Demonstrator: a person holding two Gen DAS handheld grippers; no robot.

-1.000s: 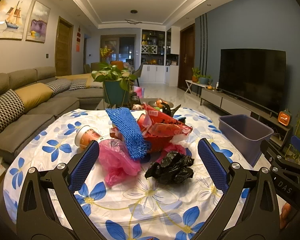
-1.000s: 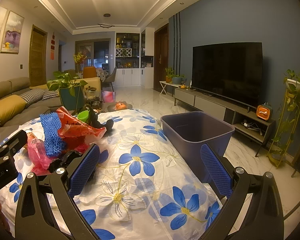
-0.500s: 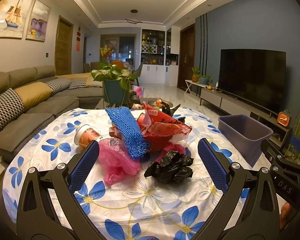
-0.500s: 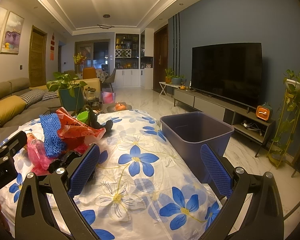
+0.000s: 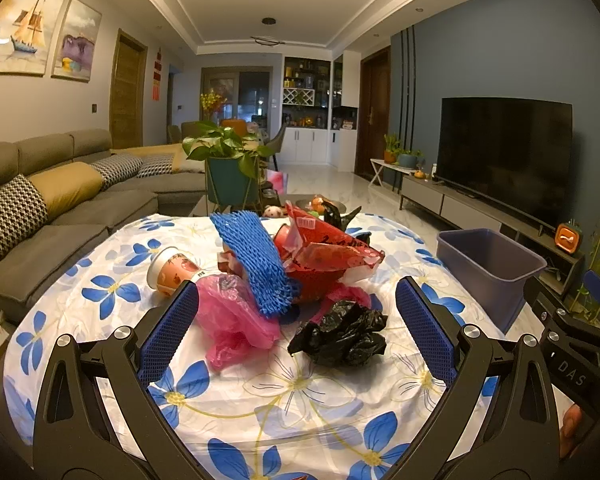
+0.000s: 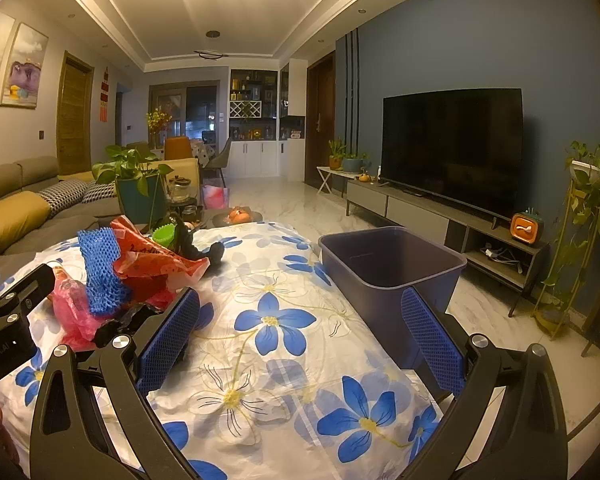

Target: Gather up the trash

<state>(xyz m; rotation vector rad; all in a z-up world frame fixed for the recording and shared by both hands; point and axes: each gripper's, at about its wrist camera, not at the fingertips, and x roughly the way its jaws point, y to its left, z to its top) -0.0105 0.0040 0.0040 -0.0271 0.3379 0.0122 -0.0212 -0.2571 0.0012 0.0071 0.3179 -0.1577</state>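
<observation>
— What does the left wrist view show?
— The left gripper (image 5: 296,332) has its fingers spread wide and holds nothing. Beyond the fingers, a trash pile lies on the flowered tabletop (image 5: 300,396): a black bag (image 5: 340,334), a pink bag (image 5: 236,320), blue foam netting (image 5: 256,264), a red wrapper (image 5: 324,252), a paper cup (image 5: 172,270).
— And the right wrist view?
— The right gripper (image 6: 300,334) is also wide open and empty. The purple bin (image 6: 392,268) stands just beside the tabletop's right edge; the pile lies far left.
</observation>
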